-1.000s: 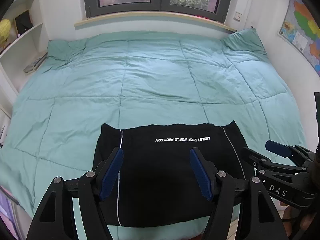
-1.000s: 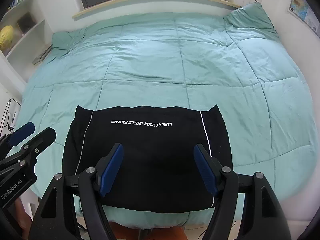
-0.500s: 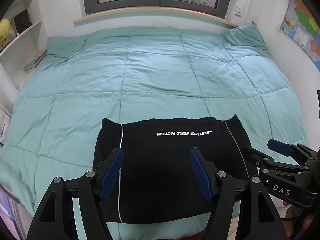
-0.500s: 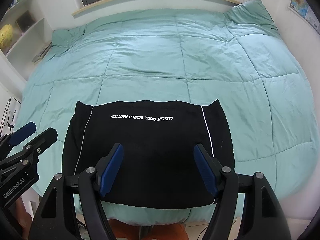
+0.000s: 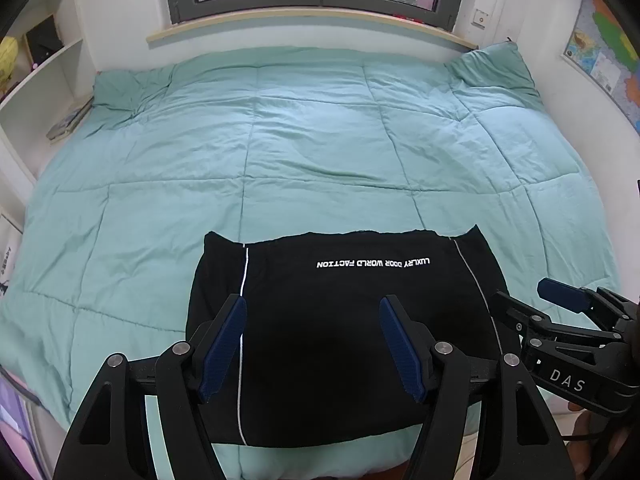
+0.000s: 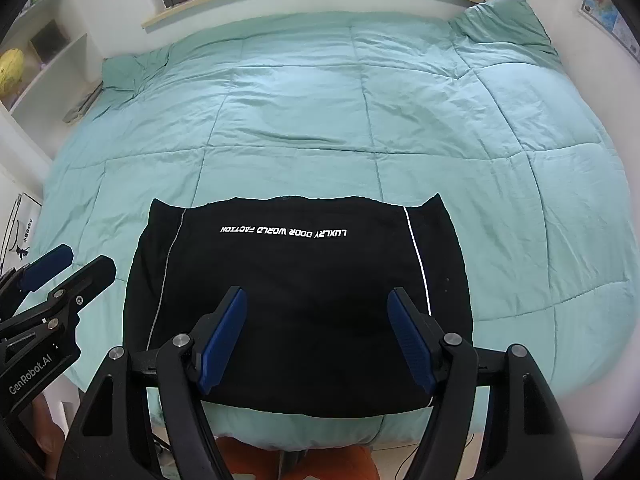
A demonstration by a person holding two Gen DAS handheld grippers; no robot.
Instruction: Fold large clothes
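A black garment (image 5: 344, 320) with white side stripes and white lettering lies folded into a flat rectangle at the near edge of the bed; it also shows in the right wrist view (image 6: 296, 292). My left gripper (image 5: 312, 346) is open and empty, held above the garment's near part. My right gripper (image 6: 316, 342) is open and empty, also above the near part. Each gripper appears at the side of the other's view: the right one (image 5: 532, 304) and the left one (image 6: 76, 266).
A teal quilt (image 5: 320, 152) covers the whole bed up to a window sill (image 5: 304, 24). White shelves (image 5: 44, 80) stand at the left, a wall with a map (image 5: 604, 52) at the right. The floor (image 6: 304, 464) shows below the bed's near edge.
Both grippers have pulled back and risen slightly from the garment, staying open. The garment has not moved.
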